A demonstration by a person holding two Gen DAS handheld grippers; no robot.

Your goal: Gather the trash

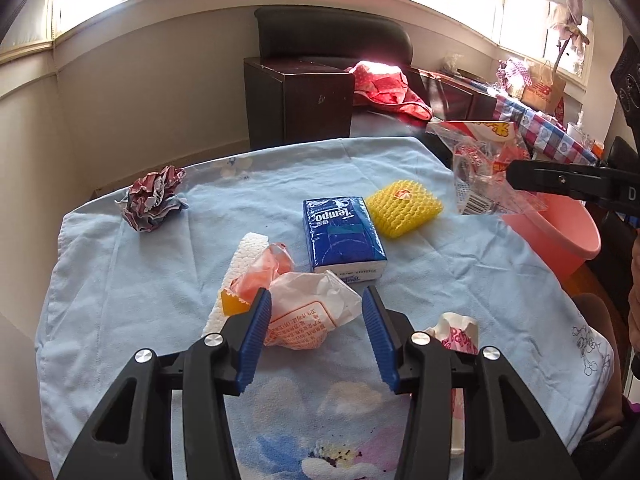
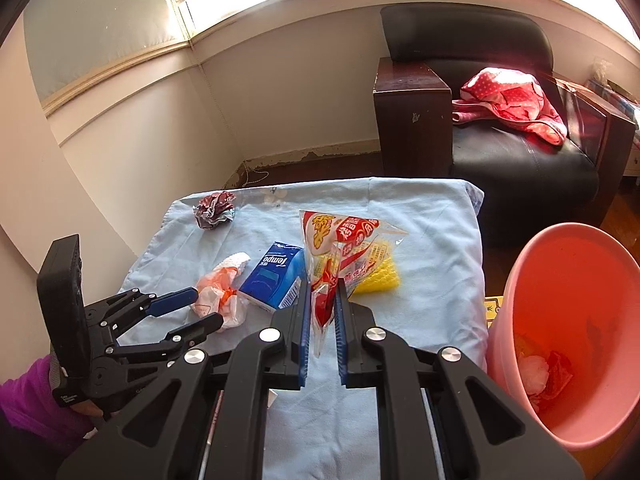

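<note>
Fingers of the right gripper [image 2: 322, 312] are pinching a clear snack wrapper [image 2: 344, 240] by its lower edge, while the left gripper [image 1: 316, 312] is standing with jaws apart around a white-and-orange bag [image 1: 308, 312], its pads not yet pressing on it.

Largest to smallest: the blue cloth [image 1: 120, 280] is covering the table; the pink bin [image 2: 568, 320] is sitting at its right edge with some scraps already inside; the tissue pack [image 1: 344, 236], yellow foam net [image 1: 404, 208], crumpled paper ball [image 1: 154, 198] and foam strip [image 1: 244, 264] are lying on the cloth.

Risks, as judged: the wrapper is hanging mostly free above a narrow grip, so it is likely to slip or swing and fall short of the bin, which is well to the side. Closing the left jaws may also be catching the foam strip touching the bag, or bunching the loose cloth. The tissue pack, possibly not trash, is lying just beside the bag.
</note>
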